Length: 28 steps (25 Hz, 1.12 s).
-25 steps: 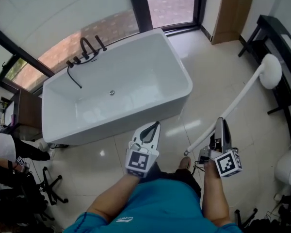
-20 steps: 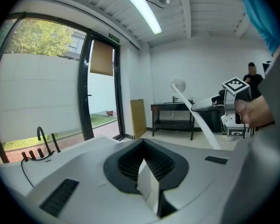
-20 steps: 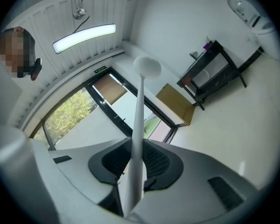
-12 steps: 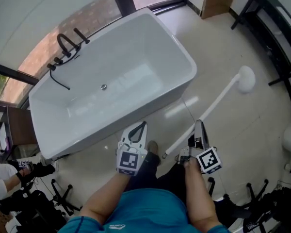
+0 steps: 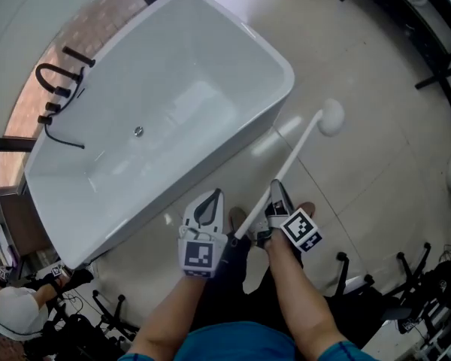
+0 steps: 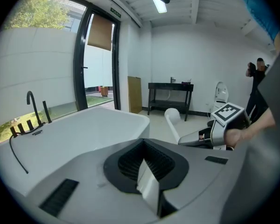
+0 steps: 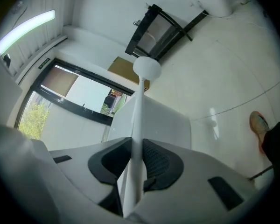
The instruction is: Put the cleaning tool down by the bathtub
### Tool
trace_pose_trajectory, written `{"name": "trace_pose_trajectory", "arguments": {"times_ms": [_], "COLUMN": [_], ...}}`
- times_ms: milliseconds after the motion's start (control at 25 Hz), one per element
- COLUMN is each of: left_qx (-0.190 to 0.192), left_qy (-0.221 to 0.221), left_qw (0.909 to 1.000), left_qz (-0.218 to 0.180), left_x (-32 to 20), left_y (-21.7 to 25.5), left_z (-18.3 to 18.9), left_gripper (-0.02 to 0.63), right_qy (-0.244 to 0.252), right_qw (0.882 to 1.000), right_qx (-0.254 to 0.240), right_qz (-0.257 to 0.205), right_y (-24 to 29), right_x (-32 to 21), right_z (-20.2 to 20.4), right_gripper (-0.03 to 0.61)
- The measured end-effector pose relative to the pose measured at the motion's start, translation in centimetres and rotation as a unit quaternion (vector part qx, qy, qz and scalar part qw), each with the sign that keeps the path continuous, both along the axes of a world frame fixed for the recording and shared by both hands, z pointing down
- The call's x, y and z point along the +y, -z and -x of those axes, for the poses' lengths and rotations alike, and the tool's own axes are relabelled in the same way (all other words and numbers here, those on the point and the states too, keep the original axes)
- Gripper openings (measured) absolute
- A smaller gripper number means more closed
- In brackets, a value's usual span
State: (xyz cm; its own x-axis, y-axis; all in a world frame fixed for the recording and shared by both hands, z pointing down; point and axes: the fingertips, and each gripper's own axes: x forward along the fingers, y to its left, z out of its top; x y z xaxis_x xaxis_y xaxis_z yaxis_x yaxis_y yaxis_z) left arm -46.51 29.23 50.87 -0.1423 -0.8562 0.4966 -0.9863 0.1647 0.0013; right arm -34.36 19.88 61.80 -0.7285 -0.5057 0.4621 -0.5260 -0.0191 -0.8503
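The cleaning tool [image 5: 297,153], a long white stick with a round white head, was held by its near end in the right gripper [image 5: 276,189], whose jaws were pinched on the handle from both sides. In the right gripper view the handle [image 7: 140,111] was seen running straight out from between the dark pads [image 7: 155,162] of that gripper [image 7: 135,168] to the round head [image 7: 146,68]. From the head view the stick was seen slanting away from the person, past the near corner of the white bathtub [image 5: 180,96] and out over the pale tiled floor [image 5: 361,164], with the head lying beside the tub's end wall but apart from it; whether the head touched the floor could not be told. The left gripper [image 5: 215,198] was held just beside the right one, close to the tub's long side, with its jaws pressed together and nothing between them, as was shown in its own view [image 6: 147,174]. A black tap [image 5: 56,89] was mounted on the tub's far rim, next to the window. A black rack [image 6: 170,90] was seen against the far wall. A shoe [image 7: 257,125] was planted on the floor below the right gripper.
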Motion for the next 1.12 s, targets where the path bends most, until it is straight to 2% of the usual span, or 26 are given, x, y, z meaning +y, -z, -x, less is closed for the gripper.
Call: {"name": "trace_pose_trajectory", "arguments": {"times_ms": [160,400,640,880,1000,1080,1120], "left_qx": [0.011,0.012,0.018,0.033,0.028,0.024,0.026], "left_qy": [-0.013,-0.001,0.025,0.037,0.022,0.010,0.008], "left_qw": [0.9997,0.9992,0.9982,0.9971,0.9975,0.9978,0.9977], "left_qz": [0.018,0.038,0.051,0.057,0.061,0.061,0.061], "left_x": [0.7,3.2,5.7,6.6,6.6,6.3,6.1], "left_y": [-3.8,-5.5,-7.4,-9.9,-10.4,-10.8,-11.1], "left_z": [0.5,1.9,3.7,4.1,3.9,3.5,3.2], "left_gripper": [0.000,0.000,0.000,0.000,0.000,0.000,0.000], "right_qy": [0.003,-0.007,0.000,-0.019,0.033,0.094,0.117], "right_qw": [0.999,0.994,0.993,0.989,0.990,0.988,0.986], "right_qx": [0.014,0.030,0.042,0.059,0.059,0.061,0.060], "right_qz": [0.048,0.103,0.110,0.135,0.126,0.109,0.101], "right_y": [-6.3,-13.0,-16.0,-20.8,-23.2,-24.1,-24.3], "right_x": [1.5,2.2,2.0,1.3,1.0,0.5,0.3], "right_z": [1.5,3.4,5.9,7.6,10.2,12.2,12.7], "right_gripper": [0.098,0.098,0.101,0.103,0.122,0.183,0.193]}}
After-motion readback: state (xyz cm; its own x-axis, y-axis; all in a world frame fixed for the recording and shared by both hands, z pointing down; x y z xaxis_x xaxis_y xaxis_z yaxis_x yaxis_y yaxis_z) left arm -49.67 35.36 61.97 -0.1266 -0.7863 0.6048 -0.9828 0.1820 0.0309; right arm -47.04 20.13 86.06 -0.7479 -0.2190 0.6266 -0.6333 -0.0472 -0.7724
